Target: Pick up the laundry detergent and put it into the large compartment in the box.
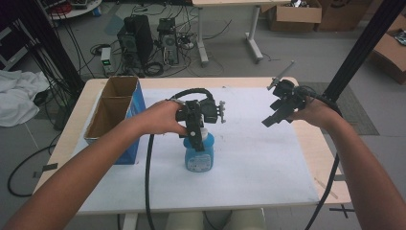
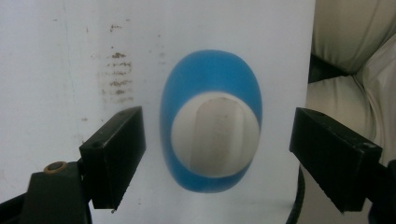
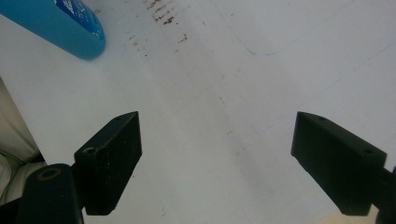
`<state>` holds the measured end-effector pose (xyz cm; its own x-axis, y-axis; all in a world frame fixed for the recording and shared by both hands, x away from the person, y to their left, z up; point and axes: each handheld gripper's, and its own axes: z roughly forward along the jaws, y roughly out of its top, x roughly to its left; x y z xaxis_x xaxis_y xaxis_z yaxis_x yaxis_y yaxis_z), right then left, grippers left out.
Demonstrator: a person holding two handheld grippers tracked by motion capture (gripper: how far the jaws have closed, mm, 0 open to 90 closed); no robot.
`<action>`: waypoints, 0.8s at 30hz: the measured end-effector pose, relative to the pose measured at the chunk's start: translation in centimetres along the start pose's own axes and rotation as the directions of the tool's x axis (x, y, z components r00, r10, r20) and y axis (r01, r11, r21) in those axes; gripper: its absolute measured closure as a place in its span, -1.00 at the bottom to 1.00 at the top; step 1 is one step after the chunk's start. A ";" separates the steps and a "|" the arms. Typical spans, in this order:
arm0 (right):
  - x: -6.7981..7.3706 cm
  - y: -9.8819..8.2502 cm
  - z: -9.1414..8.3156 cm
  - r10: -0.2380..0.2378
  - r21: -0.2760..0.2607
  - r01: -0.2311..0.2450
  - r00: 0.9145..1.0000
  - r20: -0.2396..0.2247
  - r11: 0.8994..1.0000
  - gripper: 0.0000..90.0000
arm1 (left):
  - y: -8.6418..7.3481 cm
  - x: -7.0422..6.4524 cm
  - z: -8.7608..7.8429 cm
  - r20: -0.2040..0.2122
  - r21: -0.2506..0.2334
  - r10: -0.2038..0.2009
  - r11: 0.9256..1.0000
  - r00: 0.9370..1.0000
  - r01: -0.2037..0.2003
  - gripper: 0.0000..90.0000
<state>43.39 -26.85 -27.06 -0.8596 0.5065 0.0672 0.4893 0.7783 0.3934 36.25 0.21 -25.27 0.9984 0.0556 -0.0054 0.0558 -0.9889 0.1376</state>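
Presently: left claw (image 1: 195,139), jaws spread wide, poised directly above blue bottle (image 1: 199,155), pointing down; nothing gripped, each jaw clear of the bottle's sides in the left gripper view. Blue bottle (image 2: 211,121), upright, white cap (image 2: 215,134) on top, standing on white sheet (image 1: 249,158) near the front middle of the desk (image 1: 311,143); label on its front face, print too small to read. Left hand (image 1: 160,117) wrapped round the claw's body, black cable (image 1: 149,177) trailing down over the near desk edge. Right claw (image 1: 275,115), jaws likewise wide apart and empty, held above the sheet at the right, well apart from the bottle, angled down and toward the centre; bottle's blue base (image 3: 60,28) at the upper left corner of the right gripper view. Right hand (image 1: 311,112) behind it. White sheet (image 3: 224,93) marked with small brownish specks (image 2: 116,74) close to the bottle. Open cardboard box (image 1: 115,115) with blue side, two compartments, at the left desk edge, contents not discernible. Beyond the desk: computer towers (image 1: 139,40), cables and cardboard cartons (image 1: 294,14) on the floor.
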 end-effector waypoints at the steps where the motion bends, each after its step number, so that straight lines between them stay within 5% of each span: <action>1: 0.0 0.0 0.0 0.001 0.000 -0.001 1.000 -0.001 1.000 -0.64 | 0.0 0.0 0.1 0.005 -0.001 0.000 1.000 1.000 0.000 -0.58; 18: 0.0 -0.3 0.2 0.008 -0.005 -0.008 1.000 -0.005 1.000 -0.64 | 0.0 0.3 2.9 0.032 0.048 -0.007 0.999 0.999 0.005 -0.57; 24: -0.1 -0.4 0.1 0.012 -0.009 -0.012 1.000 -0.007 1.000 -0.64 | -0.1 0.4 3.1 0.028 0.032 -0.003 0.999 1.000 0.003 -0.51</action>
<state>43.24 -27.19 -27.30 -0.8546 0.5133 0.0785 0.4985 0.7686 0.4010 36.62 -0.11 -28.32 0.9979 0.0551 -0.0338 0.0584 -0.9926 0.1061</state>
